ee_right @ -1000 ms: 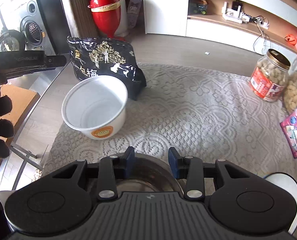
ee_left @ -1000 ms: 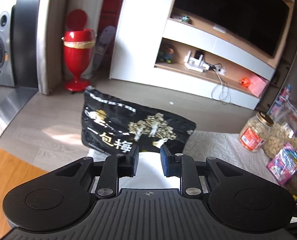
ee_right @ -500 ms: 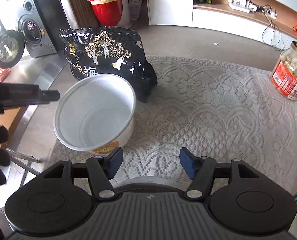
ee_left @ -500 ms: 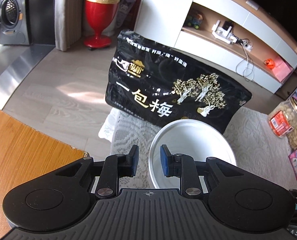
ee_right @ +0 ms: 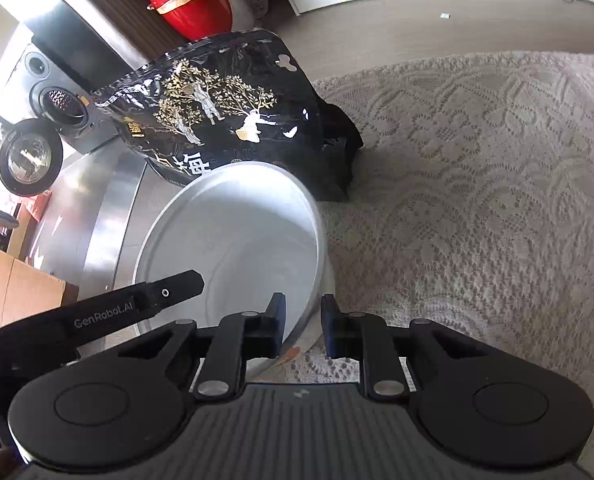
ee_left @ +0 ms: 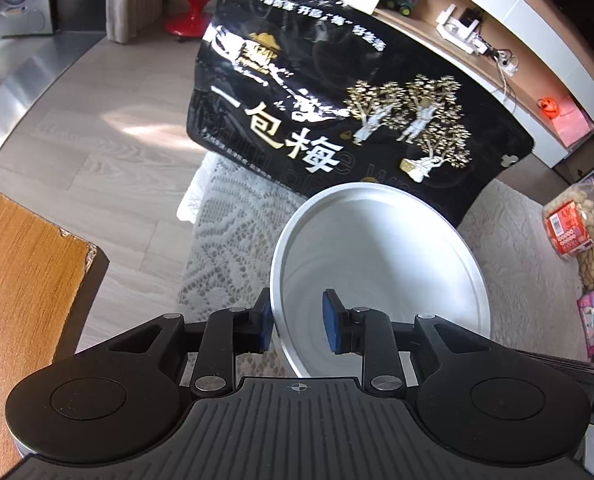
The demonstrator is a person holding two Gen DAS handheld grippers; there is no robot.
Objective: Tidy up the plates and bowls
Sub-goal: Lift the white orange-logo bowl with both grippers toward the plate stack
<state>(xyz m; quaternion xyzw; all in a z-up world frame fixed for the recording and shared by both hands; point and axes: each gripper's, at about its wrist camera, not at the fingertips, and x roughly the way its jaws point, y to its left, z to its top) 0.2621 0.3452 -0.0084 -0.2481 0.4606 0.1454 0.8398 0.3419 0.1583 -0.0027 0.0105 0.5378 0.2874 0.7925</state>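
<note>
Both grippers are at the white bowl (ee_left: 381,264) now, one on each side of it. The left gripper (ee_left: 297,320) has its fingers a little apart and straddling the bowl's near-left rim: the left finger (ee_left: 264,320) sits outside the wall, the right finger (ee_left: 331,322) hangs inside the bowl, and neither pad is clearly pressed against the wall.

Over on the other side, the right gripper (ee_right: 301,326) also straddles the rim, on the bowl's right edge. Its left finger (ee_right: 275,326) is inside the bowl, its right finger (ee_right: 331,330) outside against the lace; the gap is narrow, but whether the pads actually pinch the wall cannot be told. An orange mark on the bowl's outer wall shows just below the fingers.

The bowl stands upright on the lace cloth (ee_right: 477,184) that covers the surface. Straight ahead of both sets of fingers, touching the bowl's far side, stands a black snack bag (ee_left: 337,108) with gold trees and white characters. Far to the right of the left fingers stands a jar of nuts (ee_left: 581,224).
</note>
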